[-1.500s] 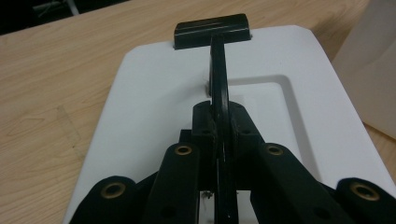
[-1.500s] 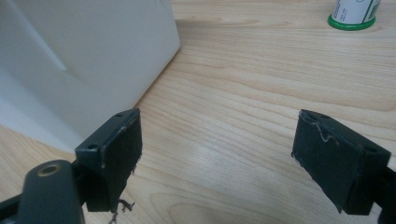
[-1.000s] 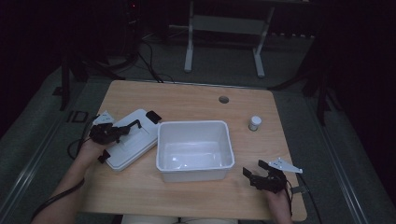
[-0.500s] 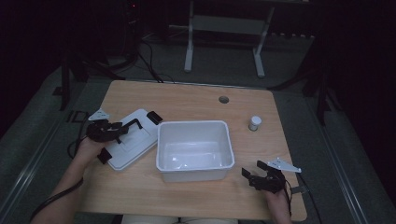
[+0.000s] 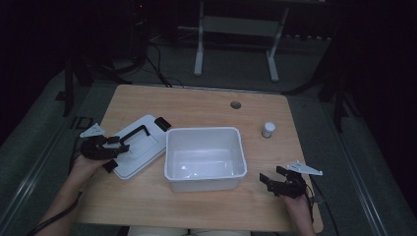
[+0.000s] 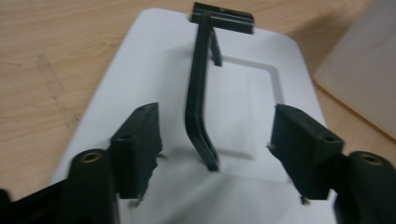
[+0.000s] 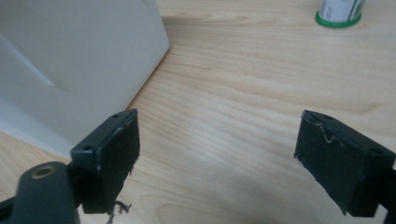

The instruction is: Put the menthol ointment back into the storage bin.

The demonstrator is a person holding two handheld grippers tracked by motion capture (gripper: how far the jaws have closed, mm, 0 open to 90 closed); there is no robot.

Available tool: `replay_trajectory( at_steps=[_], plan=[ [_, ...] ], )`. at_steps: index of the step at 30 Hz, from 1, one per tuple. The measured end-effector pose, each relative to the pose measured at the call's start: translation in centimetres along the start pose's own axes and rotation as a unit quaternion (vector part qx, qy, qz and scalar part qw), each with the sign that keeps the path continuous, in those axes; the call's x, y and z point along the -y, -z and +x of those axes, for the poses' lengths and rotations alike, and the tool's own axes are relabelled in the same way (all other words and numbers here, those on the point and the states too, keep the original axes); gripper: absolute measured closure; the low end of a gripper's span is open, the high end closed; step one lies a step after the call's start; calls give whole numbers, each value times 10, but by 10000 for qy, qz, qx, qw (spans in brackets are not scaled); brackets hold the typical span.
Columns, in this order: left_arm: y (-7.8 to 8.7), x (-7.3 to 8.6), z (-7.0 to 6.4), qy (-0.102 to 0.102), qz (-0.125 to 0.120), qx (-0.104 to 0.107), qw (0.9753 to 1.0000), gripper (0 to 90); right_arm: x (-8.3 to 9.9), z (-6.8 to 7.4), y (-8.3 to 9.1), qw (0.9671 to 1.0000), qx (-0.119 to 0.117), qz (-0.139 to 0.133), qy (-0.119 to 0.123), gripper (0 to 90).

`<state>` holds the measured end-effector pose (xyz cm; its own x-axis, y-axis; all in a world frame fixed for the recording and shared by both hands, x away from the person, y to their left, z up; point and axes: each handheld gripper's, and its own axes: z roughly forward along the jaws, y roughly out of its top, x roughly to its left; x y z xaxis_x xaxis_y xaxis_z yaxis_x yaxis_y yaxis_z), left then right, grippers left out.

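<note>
Progress is at an early stage: the flat white rectangular plastic lid with its black hinged carrying handle lies on the light wooden table near the left edge, just beside the open white rectangular plastic bin, and is not yet lifted. The left gripper hovers over the lid with its jaws spread wide, one on each side of the raised handle; in the left gripper view nothing is clamped, though contact with the lid surface cannot be judged from the blurred picture. Remaining steps, by judgement: close on the handle, carry the lid over the bin and seat it.

The right gripper rests near the front right corner, jaws apart and empty, beside the bin wall. A small white jar with a green base stands toward the right edge, well apart from the lid's path. Nothing blocks the bin opening.
</note>
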<state>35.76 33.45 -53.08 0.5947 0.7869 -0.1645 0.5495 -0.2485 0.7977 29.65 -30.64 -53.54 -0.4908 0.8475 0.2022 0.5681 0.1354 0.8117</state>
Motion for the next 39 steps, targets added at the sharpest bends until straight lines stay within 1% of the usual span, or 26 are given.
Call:
replay_trajectory(
  at_steps=[1, 2, 3, 4, 5, 7, 9, 11, 12, 13, 14, 16, 19, 20, 23, 24, 25, 27, 29, 31, 32, 34, 35, 37, 38, 39],
  plan=[
    [0, 2, -1, -10, 30, 41, 10000, 312, -5, -5, -3, 10000, -22, 3, -15, 134],
    [0, 3, -1, -12, 60, 12, 10000, 312, -5, -5, -3, 10000, -22, 3, -15, 134],
    [0, 5, -2, 2, 69, 11, 10000, 280, -9, -9, -6, 10000, 45, 26, 16, 135],
    [0, 6, -3, 35, 77, 66, 9999, 280, -12, -11, -7, 10000, 26, 40, 37, 134],
    [0, 7, -4, 21, 84, 43, 10000, 280, -14, -13, -9, 10000, 30, 59, 55, 135],
    [1, 9, -5, 33, 81, 84, 9999, 280, -19, -16, -12, 9999, 85, 53, 107, 135],
    [1, 11, -7, 0, 102, 78, 9999, 280, -21, -18, -14, 9999, 87, 70, 97, 135],
    [0, 14, -8, -31, 147, 33, 9999, 280, -25, -21, -18, 9998, 159, 61, 121, 135],
    [0, 15, -9, -26, 126, 63, 9999, 279, -27, -23, -19, 9997, 192, 52, 117, 135],
    [1, 16, -9, -15, 117, 40, 9999, 278, -31, -27, -22, 9996, 265, 36, 108, 137],
    [2, 17, -9, -10, 102, 52, 9999, 278, -31, -27, -22, 9996, 265, 36, 108, 137],
    [3, 18, -11, -100, 85, -66, 9999, 279, -35, -32, -25, 9995, 311, -2, 73, 137],
    [5, 20, -12, -135, 64, -124, 9998, 278, -41, -40, -31, 9990, 437, -17, 65, 141],
    [6, 20, -11, -117, 60, -101, 9999, 278, -41, -40, -31, 9990, 437, -17, 65, 141],
    [9, 21, -9, -40, -37, -75, 10000, 278, -50, -49, -38, 9987, 504, 63, 52, 148],
    [10, 22, -9, -26, -61, -100, 9999, 278, -50, -49, -38, 9987, 504, 63, 52, 148],
    [11, 22, -9, -20, -61, -82, 9999, 278, -52, -52, -40, 9987, 502, 59, 50, 148],
    [12, 23, -10, -35, -66, -143, 9999, 278, -58, -55, -44, 9986, 519, 99, 85, 148],
    [12, 24, -12, -10, -69, -137, 9999, 273, -67, -60, -51, 9982, 567, 130, 121, 148],
    [12, 25, -12, 18, -39, -82, 10000, 271, -70, -62, -53, 9980, 596, 133, 145, 150],
    [12, 25, -13, 27, -38, -110, 9999, 270, -74, -63, -55, 9980, 604, 127, 147, 162],
    [13, 25, -13, 44, -34, -89, 9999, 264, -80, -66, -59, 9973, 695, 132, 195, 167],
    [13, 24, -14, 50, -45, -121, 9999, 252, -85, -68, -65, 9968, 747, 182, 228, 167],
    [14, 25, -14, 74, -72, -76, 9999, 251, -88, -70, -67, 9964, 784, 204, 245, 167],
    [13, 25, -14, 56, -69, -153, 9998, 240, -91, -71, -70, 9964, 781, 220, 236, 167],
    [13, 25, -15, 58, -64, -194, 9998, 191, -94, -73, -72, 9964, 784, 228, 224, 168]
  ],
)
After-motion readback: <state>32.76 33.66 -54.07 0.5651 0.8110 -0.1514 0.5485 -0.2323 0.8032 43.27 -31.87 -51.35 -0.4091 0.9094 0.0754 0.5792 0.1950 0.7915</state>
